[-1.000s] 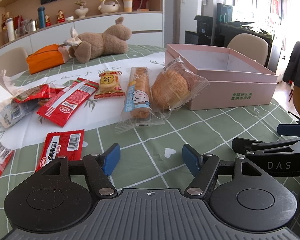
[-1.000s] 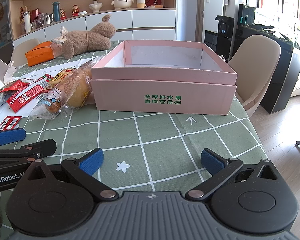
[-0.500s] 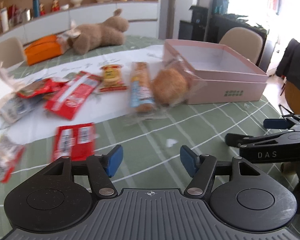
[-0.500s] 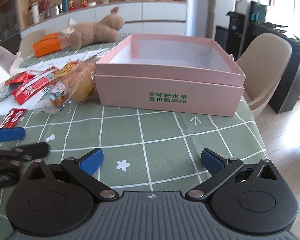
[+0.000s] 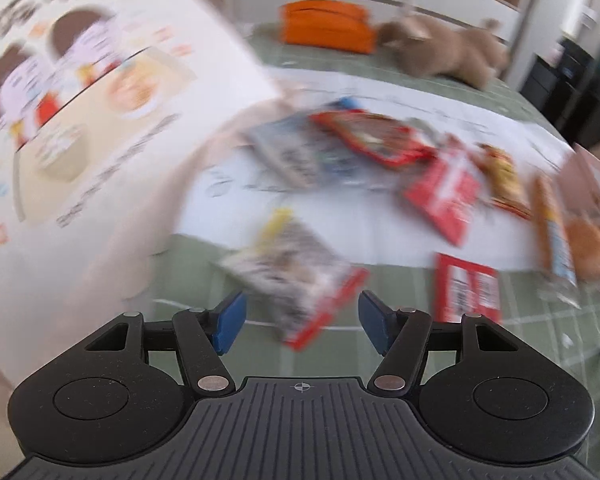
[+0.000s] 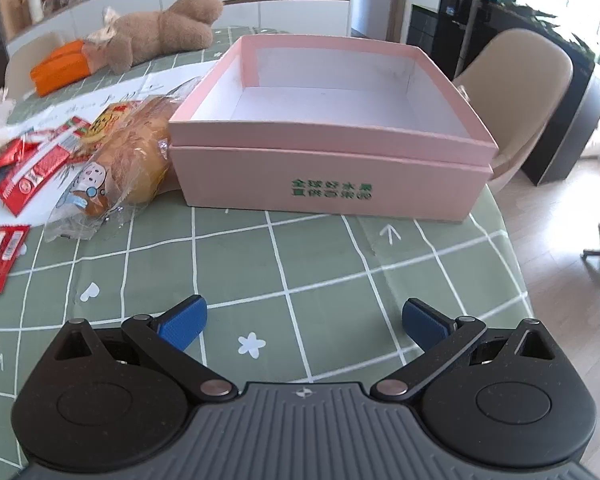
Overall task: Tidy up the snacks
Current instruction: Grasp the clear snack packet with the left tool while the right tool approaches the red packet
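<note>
Left gripper [image 5: 299, 322] low over the green checked surface [image 5: 340, 360], jaws spread wide, nothing between them. Its view is smeared with blur. A grey-and-white packet [image 5: 296, 276] with a red edge lies just ahead of the blue pads, near end reaching into the gap between them; contact cannot be told. Right of it a small red packet [image 5: 466, 294]. Further back, on white paper [image 5: 340, 216], a loose heap of red and grey packets [image 5: 364, 140], a long red one [image 5: 448, 196], and at the far right a wrapped bun [image 5: 588, 244]. A big white bag [image 5: 80, 100] with cartoon print fills the left side. Orange pouch [image 5: 326, 32] and brown plush toy [image 5: 448, 54] at the far edge. Right gripper [image 6: 303, 320] also low over the surface, jaws wide apart and empty, facing the pink box [image 6: 328, 192]. The box is open, white inside, with nothing in it. Wrapped buns [image 6: 128, 168] lean against its left wall; red packets [image 6: 36, 172] beyond them, one more [image 6: 2, 256] lying apart nearer the gripper. A beige chair [image 6: 516, 80] stands behind the box.
</note>
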`<state>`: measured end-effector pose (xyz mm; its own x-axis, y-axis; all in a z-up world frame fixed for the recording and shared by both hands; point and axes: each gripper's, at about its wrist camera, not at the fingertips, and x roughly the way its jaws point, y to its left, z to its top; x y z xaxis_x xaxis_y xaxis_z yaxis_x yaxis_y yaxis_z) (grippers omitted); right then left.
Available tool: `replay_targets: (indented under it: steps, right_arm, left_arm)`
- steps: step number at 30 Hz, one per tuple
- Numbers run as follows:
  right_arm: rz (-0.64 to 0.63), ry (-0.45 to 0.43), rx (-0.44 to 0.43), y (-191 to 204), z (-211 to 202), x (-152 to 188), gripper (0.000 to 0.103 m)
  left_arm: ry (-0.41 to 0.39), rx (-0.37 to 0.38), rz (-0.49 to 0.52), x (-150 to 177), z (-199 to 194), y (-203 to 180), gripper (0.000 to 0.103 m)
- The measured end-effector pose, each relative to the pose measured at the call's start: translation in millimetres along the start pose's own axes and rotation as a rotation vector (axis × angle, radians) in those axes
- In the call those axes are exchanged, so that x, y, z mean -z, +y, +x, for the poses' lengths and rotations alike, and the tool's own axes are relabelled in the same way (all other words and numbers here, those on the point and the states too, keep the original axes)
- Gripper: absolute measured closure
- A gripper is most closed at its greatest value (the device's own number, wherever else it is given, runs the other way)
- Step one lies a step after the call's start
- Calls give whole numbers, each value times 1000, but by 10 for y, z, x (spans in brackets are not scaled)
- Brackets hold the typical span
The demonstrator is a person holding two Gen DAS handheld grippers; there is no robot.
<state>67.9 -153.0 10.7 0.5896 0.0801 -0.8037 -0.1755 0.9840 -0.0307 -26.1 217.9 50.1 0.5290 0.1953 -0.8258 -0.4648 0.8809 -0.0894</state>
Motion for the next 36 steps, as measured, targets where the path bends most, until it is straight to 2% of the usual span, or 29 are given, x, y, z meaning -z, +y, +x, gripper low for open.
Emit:
replay_targets:
  steps: [3,8,13,15,17,20,24,28,29,30,31,32,34,36]
  right_arm:
    - [73,66,-26,-18,41,-68,0]
    - [156,46,44,96,16,-4,0]
    - [167,101,51,275,18,-66,0]
    - [121,145,17,411,6,-115,0]
    - [65,140,-3,661,-55,-160,7]
    - [26,93,-53,1014,-179,-225,7]
    - [-49,75,-183,1600,-223,-384,7]
    - [-114,70,-226,2072,-96,-494,7]
    - [-124,76,-226,2165,-41,-509,8]
    - [-133,87,-227,2240,4,-507,16]
    - [-148,86,-219,2289,19,-493,17]
    - [-185,61,-193,2352,-2,-475,26]
    - [-209,51,-216,2320,-64,-430,44]
    - [-209,66,-204,2189,-140,-368,47]
  left_arm:
    - [12,1,-52,-26,105,164,36]
    - [-17,38,-48,-133,318,82,35]
    - [-39,68,54,-159,380,-95,38]
    - [-35,85,81,-126,353,-95,46]
    - [-26,101,86,-81,304,-50,49]
    - [-9,132,19,-15,219,129,50]
    - [-13,137,-70,9,150,350,50]
    - [-26,135,-121,-27,92,456,50]
    - [-20,134,-126,-38,88,464,50]
    - [-10,135,-132,-59,100,458,50]
    - [-1,139,-140,-80,115,447,50]
    - [8,146,-152,-105,134,426,50]
    - [22,150,-180,-173,201,351,50]
    - [32,128,-209,-232,287,277,50]
